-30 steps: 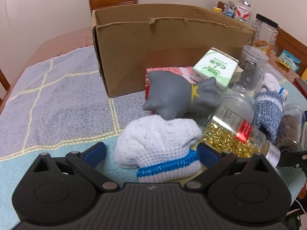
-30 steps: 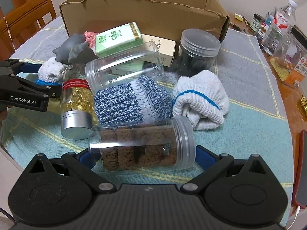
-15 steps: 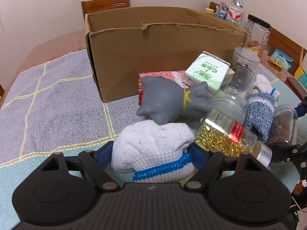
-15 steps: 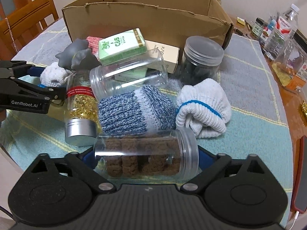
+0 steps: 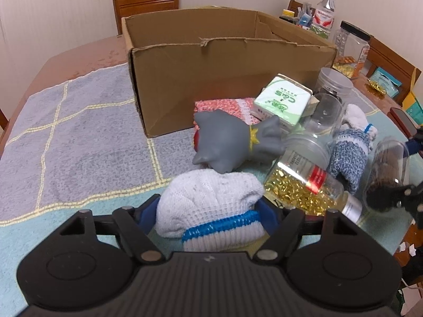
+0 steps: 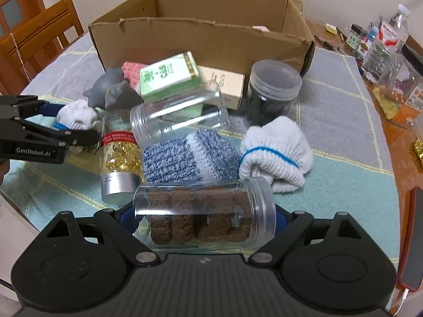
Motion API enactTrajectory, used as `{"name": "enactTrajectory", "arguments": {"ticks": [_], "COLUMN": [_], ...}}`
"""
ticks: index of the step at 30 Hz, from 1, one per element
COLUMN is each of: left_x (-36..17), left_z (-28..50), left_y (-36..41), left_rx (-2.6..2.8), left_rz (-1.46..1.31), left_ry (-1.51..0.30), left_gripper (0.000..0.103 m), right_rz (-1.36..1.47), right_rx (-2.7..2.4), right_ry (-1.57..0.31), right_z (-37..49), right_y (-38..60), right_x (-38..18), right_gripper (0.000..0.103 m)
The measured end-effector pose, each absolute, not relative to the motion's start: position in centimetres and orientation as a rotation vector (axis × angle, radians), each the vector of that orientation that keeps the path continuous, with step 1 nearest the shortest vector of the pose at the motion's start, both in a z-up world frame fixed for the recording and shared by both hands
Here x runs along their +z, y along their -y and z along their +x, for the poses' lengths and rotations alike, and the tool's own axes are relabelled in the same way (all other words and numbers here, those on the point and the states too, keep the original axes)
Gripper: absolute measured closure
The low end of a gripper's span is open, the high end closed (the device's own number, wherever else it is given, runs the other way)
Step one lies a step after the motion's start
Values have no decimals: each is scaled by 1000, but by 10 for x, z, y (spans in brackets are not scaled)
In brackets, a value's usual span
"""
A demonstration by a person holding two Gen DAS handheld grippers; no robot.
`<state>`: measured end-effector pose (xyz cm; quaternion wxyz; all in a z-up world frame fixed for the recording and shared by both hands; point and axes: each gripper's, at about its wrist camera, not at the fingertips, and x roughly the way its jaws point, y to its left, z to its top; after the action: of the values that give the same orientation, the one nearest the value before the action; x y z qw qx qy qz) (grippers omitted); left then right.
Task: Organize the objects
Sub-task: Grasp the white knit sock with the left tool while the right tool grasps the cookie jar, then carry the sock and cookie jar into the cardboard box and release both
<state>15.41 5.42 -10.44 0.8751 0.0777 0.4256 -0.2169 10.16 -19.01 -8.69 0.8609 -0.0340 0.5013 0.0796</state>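
My left gripper is shut on a white sock roll with a blue stripe, lifted slightly off the cloth; it also shows in the right wrist view. My right gripper is shut on a clear jar of brown cookies, held sideways. An open cardboard box stands behind the pile. In the pile lie a grey rubber toy, a bottle of gold capsules, a blue knit sock, a second white sock, an empty clear jar and a green carton.
A dark lidded jar and a beige box sit by the cardboard box. Bottles and jars crowd the right table edge. A phone lies at the right. Wooden chairs stand around the table.
My left gripper closed on the white sock roll and lifted it. My right gripper closed on the cookie jar and raised it; both views now look further into the box.
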Motion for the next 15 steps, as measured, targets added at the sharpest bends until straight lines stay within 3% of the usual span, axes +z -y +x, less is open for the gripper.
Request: {"name": "enactTrajectory", "arguments": {"ticks": [15], "left_x": [-80], "left_z": [135], "left_y": [-62], "left_rx": [-457], "left_rz": [187], "left_ry": [-936], "left_gripper": [29], "right_rz": [-87], "right_rx": [208], "right_ry": [-1031], "right_z": [109], "right_y": [199], "right_x": [-64], "right_gripper": [8]}}
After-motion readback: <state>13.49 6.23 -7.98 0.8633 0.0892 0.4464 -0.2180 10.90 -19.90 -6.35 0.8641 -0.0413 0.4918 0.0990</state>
